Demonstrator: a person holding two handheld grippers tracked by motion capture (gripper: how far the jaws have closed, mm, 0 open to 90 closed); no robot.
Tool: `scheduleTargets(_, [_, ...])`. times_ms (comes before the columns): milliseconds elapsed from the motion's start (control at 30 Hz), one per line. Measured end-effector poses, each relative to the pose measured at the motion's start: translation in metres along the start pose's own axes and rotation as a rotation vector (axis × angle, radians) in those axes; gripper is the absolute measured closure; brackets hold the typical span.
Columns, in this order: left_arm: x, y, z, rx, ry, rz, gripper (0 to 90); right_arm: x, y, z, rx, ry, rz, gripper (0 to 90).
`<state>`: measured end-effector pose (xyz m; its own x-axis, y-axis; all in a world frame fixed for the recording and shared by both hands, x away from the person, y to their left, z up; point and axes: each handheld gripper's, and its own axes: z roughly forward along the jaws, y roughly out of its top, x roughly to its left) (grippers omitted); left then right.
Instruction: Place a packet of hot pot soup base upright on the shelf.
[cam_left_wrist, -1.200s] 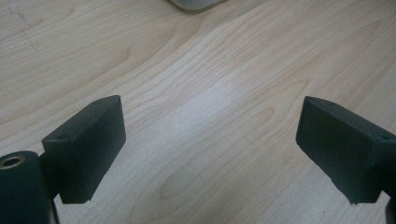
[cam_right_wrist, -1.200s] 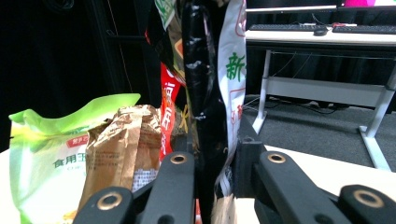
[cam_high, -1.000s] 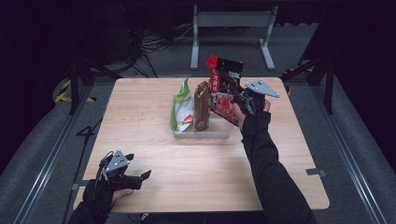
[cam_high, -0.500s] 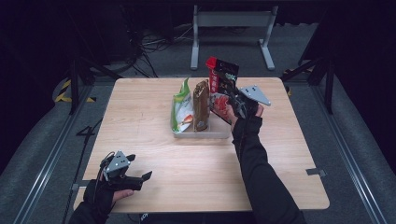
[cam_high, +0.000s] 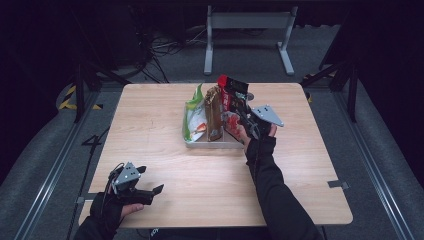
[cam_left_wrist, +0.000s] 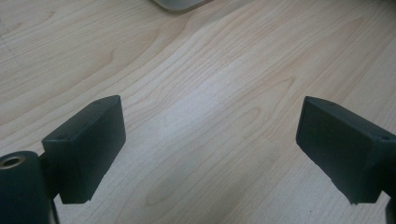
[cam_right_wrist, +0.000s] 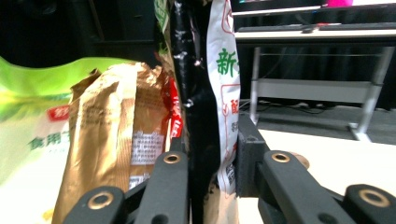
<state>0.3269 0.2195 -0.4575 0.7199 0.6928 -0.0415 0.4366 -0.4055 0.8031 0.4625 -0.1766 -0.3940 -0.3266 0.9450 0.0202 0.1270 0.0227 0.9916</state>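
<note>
Dark curtains surround the table (cam_high: 165, 110), where our right hand-held gripper (cam_high: 239, 119) clamps the black-red pouch (cam_high: 231, 96), not yet released, into the tray (cam_high: 212, 145) beside two seated bags; left hand-held gripper (cam_high: 150, 192) waits apart.

I see the red-and-black snack bag (cam_high: 231, 102) standing upright at the right end of the white tray (cam_high: 212, 144), pinched between the jaws of the right gripper (cam_high: 239, 116). Its top is red, its body black with a red-and-white print lower down — a white panel with green and red characters shows in the right gripper view (cam_right_wrist: 225, 93). It stands just beside the brown bag (cam_high: 214, 114), probably touching it; I cannot tell whether its base rests on the tray floor.
</note>
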Motion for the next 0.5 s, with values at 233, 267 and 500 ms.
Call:
scheduleTargets(233, [-0.001, -0.001, 0.000, 0.012, 0.002, 0.000, 8.9, -0.009, 0.003, -0.005, 0.081, 0.085, -0.068, 69.3])
scheduleTargets(267, [-0.001, -0.001, 0.001, 0.015, -0.004, -0.002, 8.9, -0.010, 0.004, -0.006, 0.099, 0.101, -0.072, 65.8])
scheduleTargets(500, [-0.001, 0.000, 0.003, 0.023, -0.002, 0.003, 8.9, -0.024, 0.003, -0.011, 0.231, 0.224, -0.131, 51.3])
